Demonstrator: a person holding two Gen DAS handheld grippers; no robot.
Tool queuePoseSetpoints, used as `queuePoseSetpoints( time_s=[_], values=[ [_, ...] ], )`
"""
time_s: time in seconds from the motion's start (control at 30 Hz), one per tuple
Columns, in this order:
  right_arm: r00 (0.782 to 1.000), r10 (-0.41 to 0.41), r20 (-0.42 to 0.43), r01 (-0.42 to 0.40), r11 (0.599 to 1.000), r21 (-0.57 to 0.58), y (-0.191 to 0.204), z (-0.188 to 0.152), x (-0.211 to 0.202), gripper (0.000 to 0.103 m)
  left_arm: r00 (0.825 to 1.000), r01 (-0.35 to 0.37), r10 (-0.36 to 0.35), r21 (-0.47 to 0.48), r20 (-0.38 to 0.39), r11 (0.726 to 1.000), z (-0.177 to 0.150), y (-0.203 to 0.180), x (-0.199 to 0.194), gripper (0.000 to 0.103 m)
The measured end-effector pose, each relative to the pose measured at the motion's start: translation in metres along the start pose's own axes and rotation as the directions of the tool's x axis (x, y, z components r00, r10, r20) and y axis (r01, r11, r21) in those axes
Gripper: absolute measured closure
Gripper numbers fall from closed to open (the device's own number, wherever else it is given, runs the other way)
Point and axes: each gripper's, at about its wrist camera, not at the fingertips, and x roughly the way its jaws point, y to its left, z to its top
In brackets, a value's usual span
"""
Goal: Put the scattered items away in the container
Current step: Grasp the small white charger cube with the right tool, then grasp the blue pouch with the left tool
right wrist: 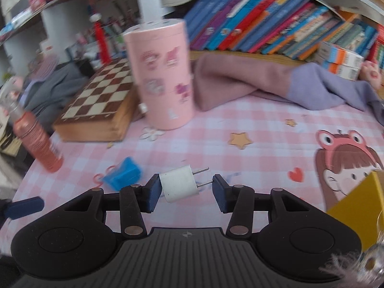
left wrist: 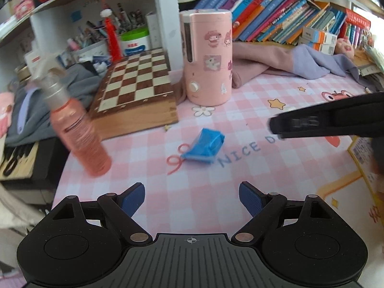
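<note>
Now the right claw point(right wrist: 186, 189) holds the white charger plug point(right wrist: 179, 184) between its pads, lifted off the table point(right wrist: 264, 148). Next, I judge, it goes to the yellow container point(right wrist: 355, 201) at right. The left claw point(left wrist: 192, 199) gapes wide and empty near the blue packet point(left wrist: 205, 147).

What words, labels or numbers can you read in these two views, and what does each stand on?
"NICE D": on the pink checked mat, the rest hidden by the right gripper.
Book spines: print too small to read.
Pink bottle label: blurred.
White tub label: too small.
Yellow box: unreadable.
</note>
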Motion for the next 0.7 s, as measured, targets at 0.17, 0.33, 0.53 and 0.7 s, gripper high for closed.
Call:
queuePoseSetpoints(
  time_s=[0.17,0.33,0.53,0.7],
  values=[
    [1.000,-0.028,0.003,0.028,0.998,0.049,-0.016,-0.001,-0.005,0.059,1.000,0.016,-0.016,0.006,-0.002,1.000,0.018,0.000,0.026,0.015],
    [0.999,-0.044,0.008,0.044,0.997,0.070,-0.025,-0.003,-0.010,0.059,1.000,0.025,-0.025,0.025,0.002,0.999,0.031,0.000,0.043,0.015],
    [0.999,-0.036,0.005,0.036,0.996,0.076,-0.029,-0.005,-0.014,0.059,0.998,0.062,-0.062,0.011,0.002,0.998,0.040,0.000,0.056,0.016],
    [1.000,-0.031,0.001,0.031,0.997,0.077,-0.030,-0.007,-0.015,0.059,0.996,0.087,-0.087,0.032,-0.005,0.996,0.043,-0.004,0.067,0.021]
  ],
)
